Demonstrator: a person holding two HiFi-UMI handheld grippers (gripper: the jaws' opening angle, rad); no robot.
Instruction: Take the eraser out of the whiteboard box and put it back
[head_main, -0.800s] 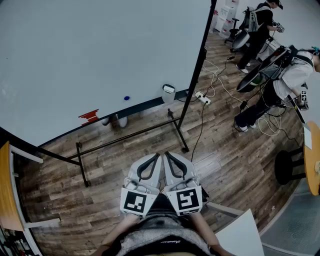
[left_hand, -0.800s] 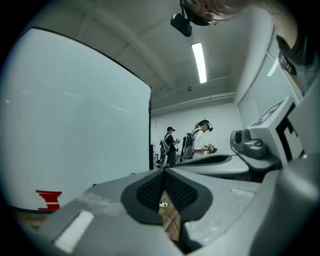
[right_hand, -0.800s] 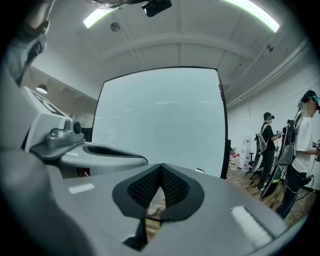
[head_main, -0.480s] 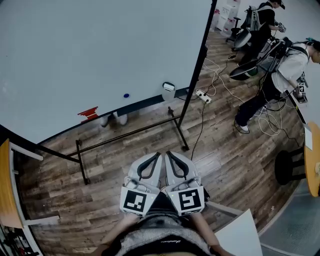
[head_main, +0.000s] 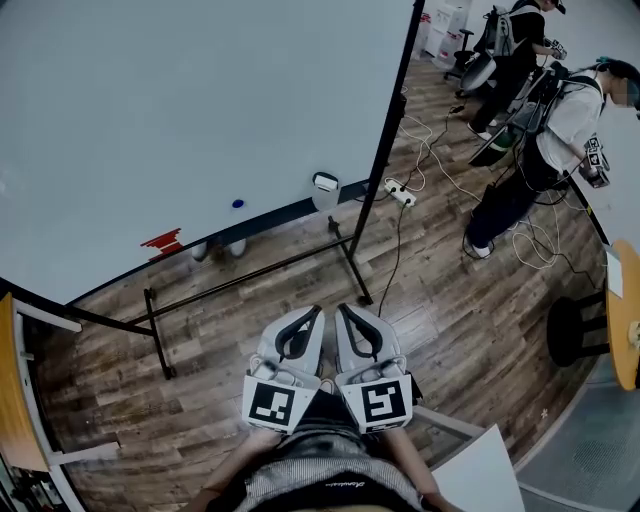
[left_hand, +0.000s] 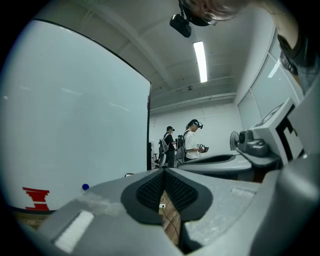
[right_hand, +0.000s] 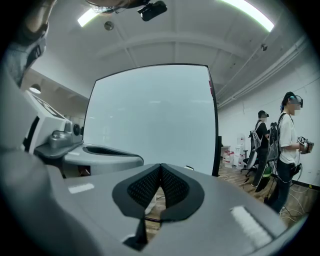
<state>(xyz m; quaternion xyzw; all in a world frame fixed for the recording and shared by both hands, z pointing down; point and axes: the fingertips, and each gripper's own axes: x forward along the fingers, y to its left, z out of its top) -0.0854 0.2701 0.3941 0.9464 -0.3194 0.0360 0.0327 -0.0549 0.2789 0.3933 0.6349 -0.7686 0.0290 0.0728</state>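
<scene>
The person is standing back from the big white whiteboard (head_main: 200, 120) and holding both tools close to the chest. The left gripper (head_main: 312, 312) is keeping its fingers (left_hand: 150, 187) pressed together with nothing between them. The right gripper (head_main: 345, 310) is doing the same, empty and closed.

A small white box (head_main: 325, 183) is sitting at the right end of the board's bottom ledge, well apart from both tools. I cannot see the eraser; I think it is lying inside that box.

To do this step well, I think the person is going to need to walk closer, watching the black metal stand (head_main: 350, 262) and white cables (head_main: 430, 150) on the brown wooden floor (head_main: 450, 310). One gripper should spread its fingers before reaching the box.
</scene>
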